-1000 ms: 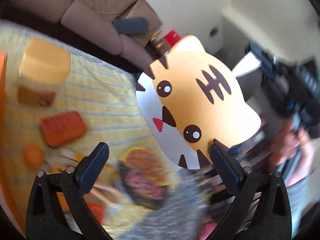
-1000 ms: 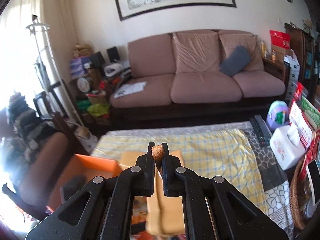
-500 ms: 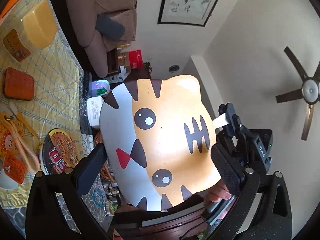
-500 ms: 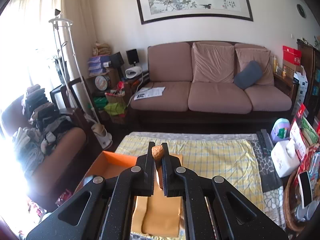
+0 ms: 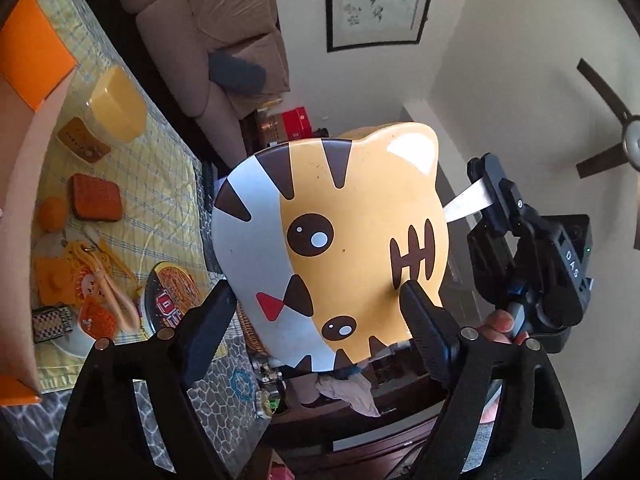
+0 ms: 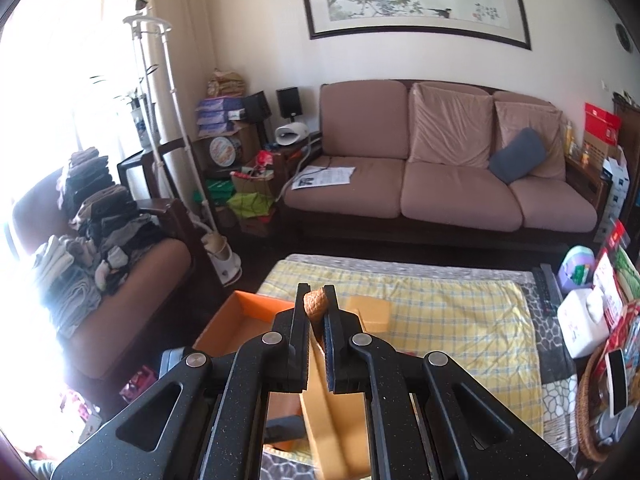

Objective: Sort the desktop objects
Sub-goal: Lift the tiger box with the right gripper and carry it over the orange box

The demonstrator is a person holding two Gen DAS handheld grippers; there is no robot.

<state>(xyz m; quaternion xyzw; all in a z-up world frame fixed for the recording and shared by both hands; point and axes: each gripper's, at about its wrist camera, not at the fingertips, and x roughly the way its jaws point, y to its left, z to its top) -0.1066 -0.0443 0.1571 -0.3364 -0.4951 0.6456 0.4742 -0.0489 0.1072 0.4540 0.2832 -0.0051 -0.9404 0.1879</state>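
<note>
A flat tiger-face piece [image 5: 340, 240], orange and grey with brown stripes, hangs in the air in front of my left gripper [image 5: 316, 312], whose fingers [image 5: 208, 320] stand wide apart on either side of its lower edge. My right gripper [image 6: 316, 304] is shut on this piece's edge, a brown tip [image 6: 315, 305] between the pads with the orange body [image 6: 332, 412] hanging below. The right gripper and the hand holding it also show in the left wrist view [image 5: 532, 256].
A yellow checked cloth [image 5: 160, 184] holds a yellow lidded tub [image 5: 116, 104], an orange waffle pouch [image 5: 96, 198], an orange ball [image 5: 54, 213], a noodle bowl [image 5: 172, 300] and small toys. An orange box [image 6: 244, 320] stands at the table's left. A sofa [image 6: 440, 176] is behind.
The left gripper has tilted and shifted, so the tiger piece sits more centred between its fingers and the table shows more. The right gripper has risen, still shut on the piece.
</note>
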